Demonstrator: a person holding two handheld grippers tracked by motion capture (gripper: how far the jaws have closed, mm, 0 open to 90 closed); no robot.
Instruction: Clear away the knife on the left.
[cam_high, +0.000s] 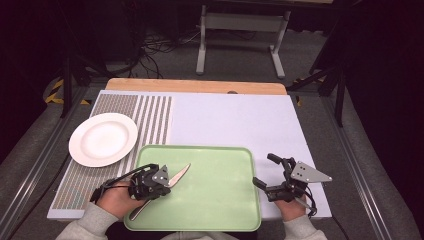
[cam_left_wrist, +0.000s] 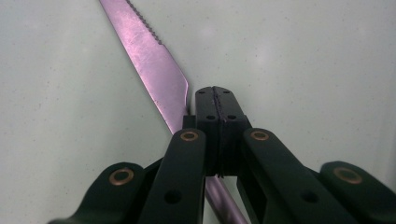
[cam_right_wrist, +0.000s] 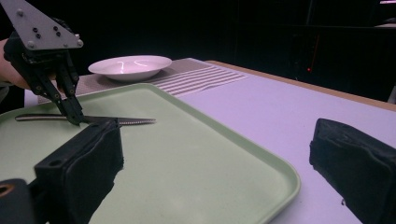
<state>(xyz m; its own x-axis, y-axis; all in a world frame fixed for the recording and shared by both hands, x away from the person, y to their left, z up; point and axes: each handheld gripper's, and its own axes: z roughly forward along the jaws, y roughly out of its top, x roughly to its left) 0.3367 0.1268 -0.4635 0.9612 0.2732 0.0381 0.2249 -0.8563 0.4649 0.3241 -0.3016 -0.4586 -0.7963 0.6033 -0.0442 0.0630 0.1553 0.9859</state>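
While the left gripper (cam_high: 159, 184) pinches the knife (cam_high: 176, 176) near the tray's (cam_high: 220, 200) left edge, seemingly to lift it, the right gripper (cam_high: 270, 175) waits open at the counter's (cam_high: 240, 120) right edge.

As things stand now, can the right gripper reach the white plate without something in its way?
Probably yes, but not directly. The right gripper, open, sits at the tray's right edge; the white plate lies beyond the tray's far left corner. The left gripper, on the knife, stands near that diagonal path.
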